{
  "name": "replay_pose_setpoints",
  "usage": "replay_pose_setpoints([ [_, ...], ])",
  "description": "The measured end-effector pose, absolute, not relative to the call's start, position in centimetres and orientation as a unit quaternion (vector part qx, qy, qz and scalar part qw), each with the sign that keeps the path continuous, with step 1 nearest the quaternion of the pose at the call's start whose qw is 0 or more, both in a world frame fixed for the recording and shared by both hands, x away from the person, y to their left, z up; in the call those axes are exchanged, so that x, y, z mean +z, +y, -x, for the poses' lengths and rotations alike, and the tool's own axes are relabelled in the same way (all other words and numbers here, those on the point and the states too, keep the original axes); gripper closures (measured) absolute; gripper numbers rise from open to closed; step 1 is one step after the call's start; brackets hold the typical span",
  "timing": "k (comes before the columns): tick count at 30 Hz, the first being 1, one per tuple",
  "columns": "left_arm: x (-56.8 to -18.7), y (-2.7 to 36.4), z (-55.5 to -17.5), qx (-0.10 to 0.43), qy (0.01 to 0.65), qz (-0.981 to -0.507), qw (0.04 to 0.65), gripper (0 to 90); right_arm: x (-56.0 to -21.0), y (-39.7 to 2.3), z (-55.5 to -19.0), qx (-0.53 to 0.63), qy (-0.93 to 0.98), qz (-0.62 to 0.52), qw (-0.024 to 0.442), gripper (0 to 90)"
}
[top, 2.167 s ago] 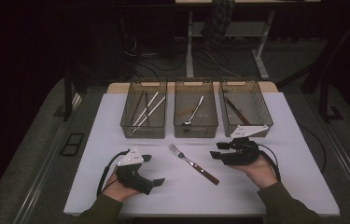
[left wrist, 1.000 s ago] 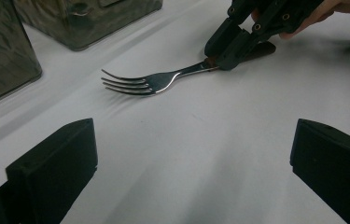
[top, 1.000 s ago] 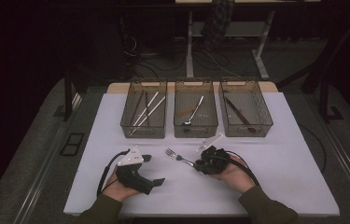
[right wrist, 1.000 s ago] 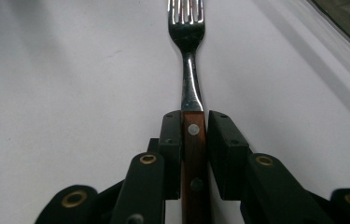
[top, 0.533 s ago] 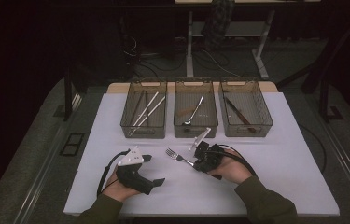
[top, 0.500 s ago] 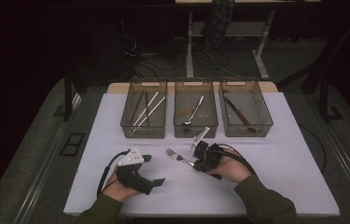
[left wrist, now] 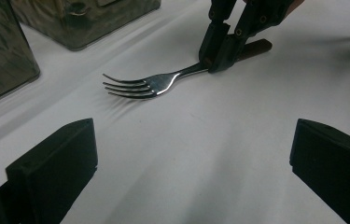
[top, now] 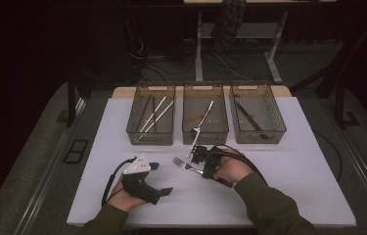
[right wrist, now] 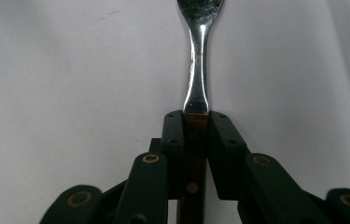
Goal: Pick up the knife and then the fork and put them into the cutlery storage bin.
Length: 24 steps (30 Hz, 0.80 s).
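A fork with a dark wooden handle lies on the white table, tines pointing left. My right gripper is shut on the handle where wood meets metal. In the right gripper view both pads press on the wooden handle, and the steel neck of the fork runs up from my right gripper. My left gripper rests on the table to the left, open with nothing between its jaws. The left gripper view has the fork ahead of my left gripper, with the right gripper clamped on it.
Three mesh bins stand in a row at the table's far side. The left bin holds pale sticks, the middle bin a metal utensil, and the right bin a dark-handled knife. Bare table lies in front of and beside both hands.
My right hand came in from the right, over the fork's handle, and its jaws closed on it. The left hand has stayed where it was.
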<state>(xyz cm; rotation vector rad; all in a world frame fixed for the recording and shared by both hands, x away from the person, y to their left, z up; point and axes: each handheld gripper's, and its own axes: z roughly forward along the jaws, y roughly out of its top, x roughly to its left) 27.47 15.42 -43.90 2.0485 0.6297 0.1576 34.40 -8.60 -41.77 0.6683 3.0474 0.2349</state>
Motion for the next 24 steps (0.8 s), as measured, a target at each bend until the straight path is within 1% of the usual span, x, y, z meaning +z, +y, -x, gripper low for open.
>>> replay_pose_setpoints([
  [13, -43.9, 15.4, -27.5, 0.066, 0.259, -0.838, 0.476, 0.0, -40.9, -11.9, -34.6, 0.171, 0.954, -0.246, -0.015, 77.2],
  [24, -43.9, 15.4, -27.5, 0.065, 0.260, -0.838, 0.476, 0.0, -39.6, -16.5, -34.5, 0.287, 0.915, -0.284, -0.003, 77.2],
])
